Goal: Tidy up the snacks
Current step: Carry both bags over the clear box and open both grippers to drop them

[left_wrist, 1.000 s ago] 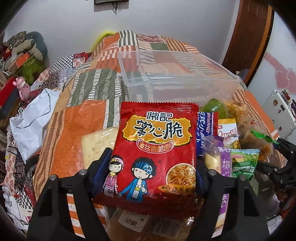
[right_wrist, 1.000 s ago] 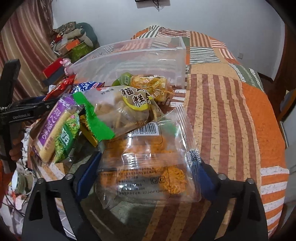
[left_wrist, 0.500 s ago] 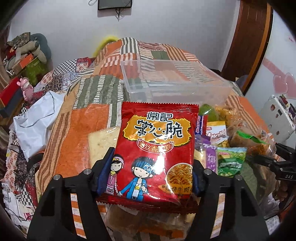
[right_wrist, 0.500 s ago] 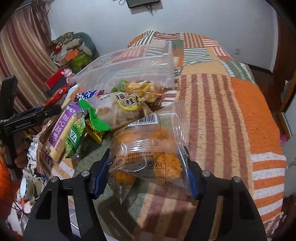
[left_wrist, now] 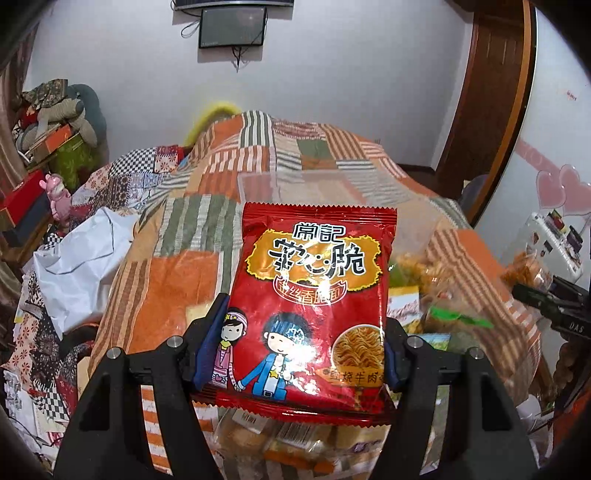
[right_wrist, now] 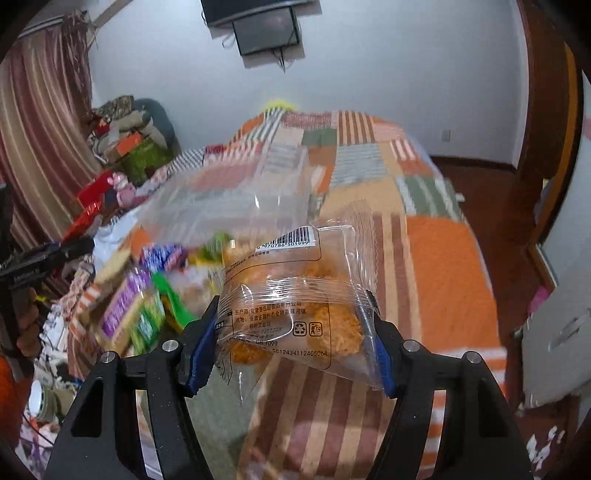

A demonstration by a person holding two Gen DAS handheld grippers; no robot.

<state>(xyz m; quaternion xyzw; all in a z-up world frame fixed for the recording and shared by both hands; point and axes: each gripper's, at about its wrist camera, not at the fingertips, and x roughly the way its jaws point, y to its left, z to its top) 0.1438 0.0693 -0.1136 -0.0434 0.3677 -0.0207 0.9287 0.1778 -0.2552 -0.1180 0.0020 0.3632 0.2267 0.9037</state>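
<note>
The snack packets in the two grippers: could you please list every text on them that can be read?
"常記" and "金丝香脆面": on the red noodle packet held in the left gripper.
"红烧牛肉": lower right of the same packet.
"GB 7099" and "SC12434112405064": on the clear packet held in the right gripper.
"DAS": on the right gripper's body in the left wrist view.
The barcode digits and the remaining fine print are too blurred to read reliably.

A plain white wall [left_wrist: 351, 92] closes the far side of the room, with a dark flat screen [left_wrist: 232, 26] mounted high on it and cables hanging beneath. A bed covered in an orange, green and striped patchwork quilt [right_wrist: 443, 258] fills the middle. A dark brown wooden door frame [left_wrist: 491, 110] stands to one side, above reddish-brown wood flooring [right_wrist: 480, 170]. A striped maroon curtain [right_wrist: 33, 122] hangs opposite, beside a heap of folded clothes and boxes [right_wrist: 125, 129].
</note>
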